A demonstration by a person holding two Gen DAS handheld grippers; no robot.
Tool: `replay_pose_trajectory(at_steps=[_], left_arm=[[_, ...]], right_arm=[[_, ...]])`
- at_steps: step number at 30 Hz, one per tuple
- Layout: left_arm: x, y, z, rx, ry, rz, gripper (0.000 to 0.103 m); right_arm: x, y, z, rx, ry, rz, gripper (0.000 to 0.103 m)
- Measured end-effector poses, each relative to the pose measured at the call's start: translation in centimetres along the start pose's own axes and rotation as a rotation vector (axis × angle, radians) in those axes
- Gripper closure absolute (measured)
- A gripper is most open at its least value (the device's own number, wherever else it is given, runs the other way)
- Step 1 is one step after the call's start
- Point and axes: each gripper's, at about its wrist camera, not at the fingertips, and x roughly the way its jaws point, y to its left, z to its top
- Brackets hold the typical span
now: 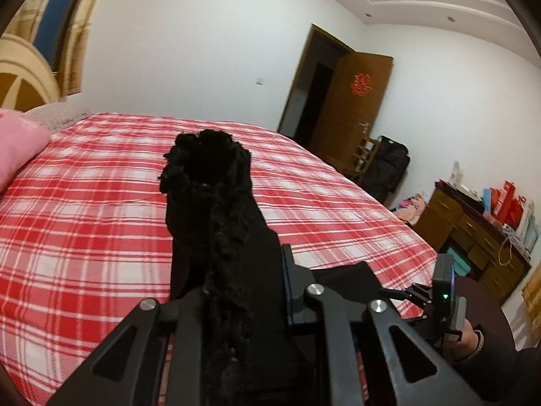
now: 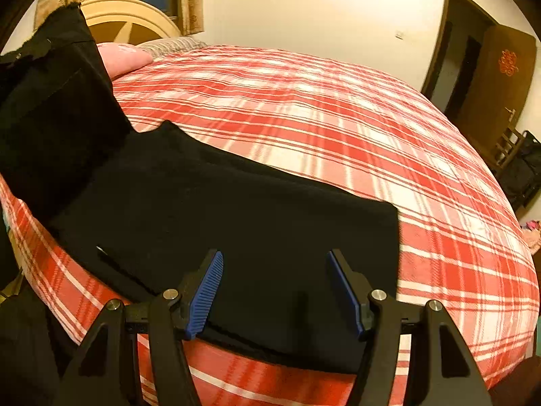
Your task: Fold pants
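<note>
Lying flat along the near edge of the bed (image 2: 338, 128), the pants (image 2: 219, 209) sit directly beneath the open right gripper (image 2: 274, 291), while the left gripper (image 1: 243, 304) clamps a raised leg end.

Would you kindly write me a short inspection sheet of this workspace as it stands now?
Surface: bed under a red plaid cover.
Job's things: black pants, one part flat on the bed's near edge, one part lifted.
Clutter: pink pillow at the headboard end.
Grippers: left claw shut on the lifted pants; right claw open over the flat part.
Cables: nothing seen.
Surroundings: open door, suitcase, dresser with bags.
</note>
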Motion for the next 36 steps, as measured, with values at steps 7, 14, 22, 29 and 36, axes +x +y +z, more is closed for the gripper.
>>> replay_pose_trajectory(at_steps=[7,14,22,29,36], left_arm=[[1.9,-4.2,0.9,0.055,0.024,-0.063,0.085],[4.5,-8.5,0.8,0.131,0.076,-0.134,0.085],[8.5,-12.6,-0.3,0.193,0.16,-0.192,0.086],[11.8,-14.9,-1.6,0.213,0.239,-0.218,0.086],[15.3,-17.2,-3.4,0.224,0.305,-0.193,0.086]], right_arm=[[-0.2,-3.5,-1.1,0.059,0.018,-0.026,0.038],[-0.3,-7.2,-2.8,0.12,0.041,-0.058,0.039],[-0.1,-11.5,-4.5,0.25,0.07,-0.063,0.038],[0.1,-13.1,-4.8,0.319,0.07,-0.047,0.038],[0.8,-13.4,-4.8,0.346,0.074,-0.036,0.038]])
